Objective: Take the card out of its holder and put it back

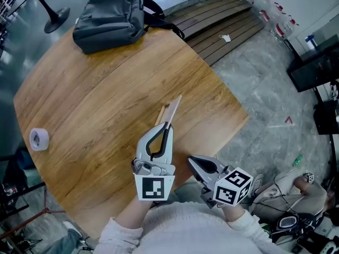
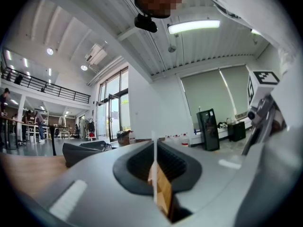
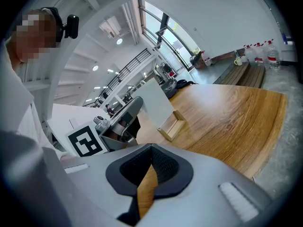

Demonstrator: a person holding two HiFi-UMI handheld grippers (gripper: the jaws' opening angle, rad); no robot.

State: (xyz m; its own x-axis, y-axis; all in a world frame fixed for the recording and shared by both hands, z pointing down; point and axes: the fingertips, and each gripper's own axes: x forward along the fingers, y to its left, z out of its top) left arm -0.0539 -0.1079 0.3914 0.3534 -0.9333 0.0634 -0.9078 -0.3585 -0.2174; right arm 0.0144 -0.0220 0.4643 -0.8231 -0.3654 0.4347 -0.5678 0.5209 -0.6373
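Left gripper (image 1: 167, 126) pinches the card (image 1: 174, 106), which stands in its holder (image 3: 173, 125) on the table (image 1: 100, 99).
Lifting should go straight along the slot so the holder does not tip; the right gripper (image 1: 192, 161), pressed together and empty, could steady it.

Looks along the left gripper (image 2: 154, 143), jaws pinched together on the card (image 2: 153, 167), edge-on as a thin white upright line at centre. Catches the wooden holder (image 2: 164, 193) just behind it, toward 5 o'clock. Takes in a dark bag (image 2: 87, 151) on the table (image 2: 23, 171) at 9 o'clock, the right gripper (image 2: 261, 115) at 3 o'clock, and a lit ceiling lamp (image 2: 194, 26) near 12.
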